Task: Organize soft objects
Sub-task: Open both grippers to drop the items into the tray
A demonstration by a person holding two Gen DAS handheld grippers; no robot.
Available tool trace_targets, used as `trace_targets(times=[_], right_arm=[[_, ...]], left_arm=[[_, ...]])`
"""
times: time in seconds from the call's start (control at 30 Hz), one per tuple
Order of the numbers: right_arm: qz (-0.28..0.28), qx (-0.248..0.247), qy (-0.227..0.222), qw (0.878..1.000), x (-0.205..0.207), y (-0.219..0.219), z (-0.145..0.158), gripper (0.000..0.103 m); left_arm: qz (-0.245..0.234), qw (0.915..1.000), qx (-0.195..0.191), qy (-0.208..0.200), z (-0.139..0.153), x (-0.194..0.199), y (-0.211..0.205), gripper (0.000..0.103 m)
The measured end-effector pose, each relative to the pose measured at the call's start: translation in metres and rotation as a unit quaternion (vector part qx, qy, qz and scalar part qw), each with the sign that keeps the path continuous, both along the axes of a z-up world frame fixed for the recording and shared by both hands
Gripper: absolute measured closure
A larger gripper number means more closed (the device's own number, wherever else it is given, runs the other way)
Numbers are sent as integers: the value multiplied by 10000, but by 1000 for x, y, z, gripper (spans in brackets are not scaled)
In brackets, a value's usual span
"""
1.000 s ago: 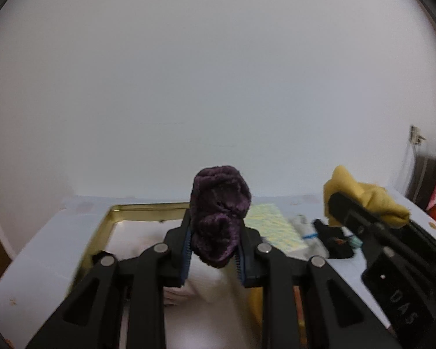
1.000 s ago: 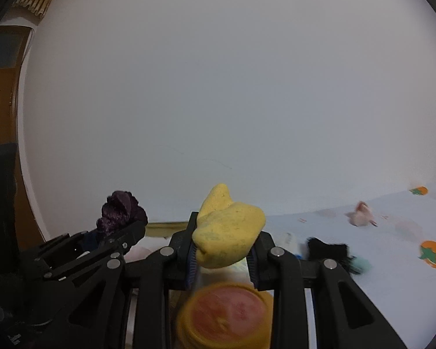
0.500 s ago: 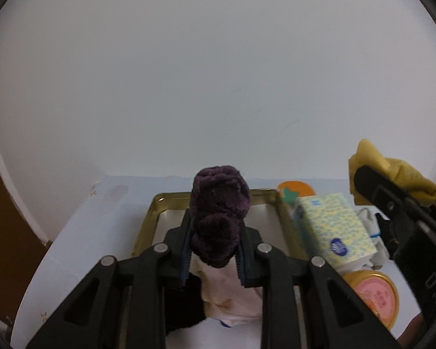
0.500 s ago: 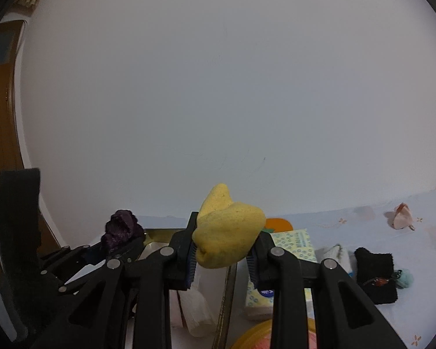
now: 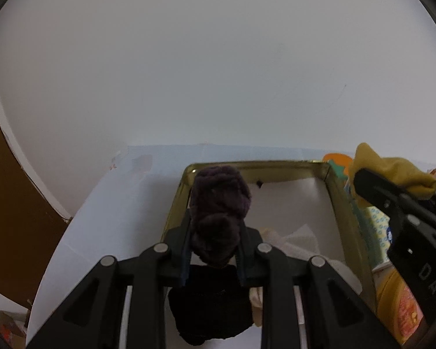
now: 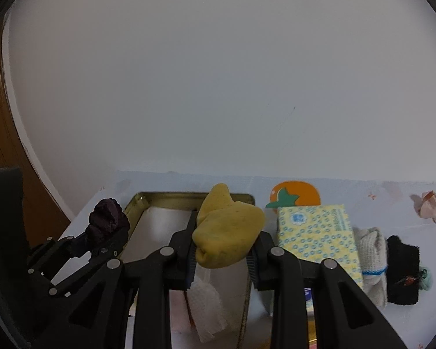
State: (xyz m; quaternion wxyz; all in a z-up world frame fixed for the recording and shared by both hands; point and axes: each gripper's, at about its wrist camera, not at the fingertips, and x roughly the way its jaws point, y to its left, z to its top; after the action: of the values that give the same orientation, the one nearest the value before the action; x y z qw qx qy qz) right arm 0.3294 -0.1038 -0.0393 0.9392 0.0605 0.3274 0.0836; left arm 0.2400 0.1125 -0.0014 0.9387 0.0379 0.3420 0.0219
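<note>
Purple fuzzy sock [image 5: 218,218] sits clenched between the fingers of my left gripper [image 5: 213,254], held above the near-left part of the gold-rimmed tray [image 5: 338,203] — under it I can see a dark cloth [image 5: 212,314] and some white fabric [image 5: 302,241] lying in the tray. My right gripper [image 6: 222,254] is clamped on a yellow sock [image 6: 228,232], hanging over the tray's right side, just left of the yellow-patterned tissue pack [image 6: 316,232]. Right of that pack on the pale tabletop [image 6: 363,192] lie a white rolled sock [image 6: 372,253] and a black sock [image 6: 402,267] side by side — an orange fruit-shaped coaster [image 6: 298,195] lies beyond the pack.
</note>
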Motion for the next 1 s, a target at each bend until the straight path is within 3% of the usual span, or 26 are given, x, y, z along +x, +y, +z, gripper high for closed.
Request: trace_targets(times=[0.2,0.3,0.33,0.4,0.47,0.53,0.63,0.8,1.0], right_arm=[[193,98,429,9988,8,27,-3,72],[373,491,698,9956,20,27,-16,72],[403,590,862,9937,24,28,-20,72],[504,757,1013,9907,30,27,-24,62],[440,782,908,9918,24,26,-21,39],[444,841,673,9932,17,22,-11,27],[439,885,349,9945,-2,17,5,26],[239,855,-225,9958,-30,4,21,26],[-360,481,-1323,9894,-87,-19,15,27]], left_arm=[[133,9998,-3,126,-4,2,11,77],[223,9995,-21,202,-5,0,13,75],[248,9995,-7,202,-5,0,13,68],[251,9996,2,153,-3,-2,12,42],[264,9996,84,-4,1,-6,9,14],[294,9992,177,-184,4,-10,7,0],[320,9985,223,-387,9,-17,5,0],[255,9978,-27,-605,15,-27,5,0],[223,9952,-232,-929,21,-42,3,0]])
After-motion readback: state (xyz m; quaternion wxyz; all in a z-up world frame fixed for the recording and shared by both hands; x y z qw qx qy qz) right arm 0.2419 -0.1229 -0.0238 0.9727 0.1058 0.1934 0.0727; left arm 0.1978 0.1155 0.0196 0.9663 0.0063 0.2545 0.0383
